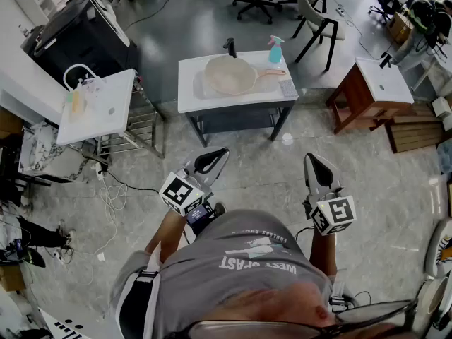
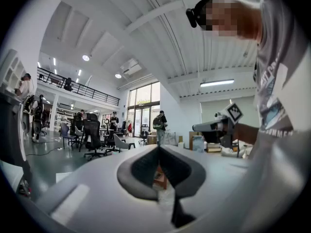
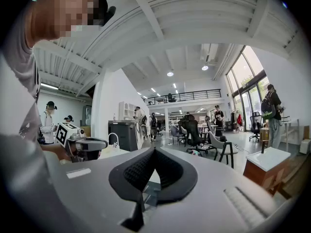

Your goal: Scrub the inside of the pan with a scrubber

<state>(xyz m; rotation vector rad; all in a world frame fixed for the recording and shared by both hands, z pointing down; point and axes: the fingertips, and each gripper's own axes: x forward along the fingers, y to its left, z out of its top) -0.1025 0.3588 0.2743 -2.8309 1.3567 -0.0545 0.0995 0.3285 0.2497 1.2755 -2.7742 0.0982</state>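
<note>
A beige pan [image 1: 229,75] with a pinkish handle lies on the white sink table [image 1: 194,97] far ahead of me. A grey pad [image 1: 287,88] rests at that table's right end; I cannot tell if it is the scrubber. My left gripper [image 1: 216,158] is held close to my chest, well short of the table, its jaws shut with nothing in them [image 2: 158,149]. My right gripper [image 1: 316,162] is held beside it at the same height, likewise shut and empty [image 3: 154,152]. Each gripper shows in the other's view, the right gripper [image 2: 214,126] and the left gripper [image 3: 82,144].
A blue spray bottle [image 1: 275,50] and a black faucet [image 1: 231,46] stand at the table's back edge. A second white sink unit [image 1: 99,104] with a metal rack [image 1: 138,129] is at left, a wooden cabinet [image 1: 371,90] at right. Cables [image 1: 113,189] trail on the floor. Chairs [image 1: 318,13] stand behind.
</note>
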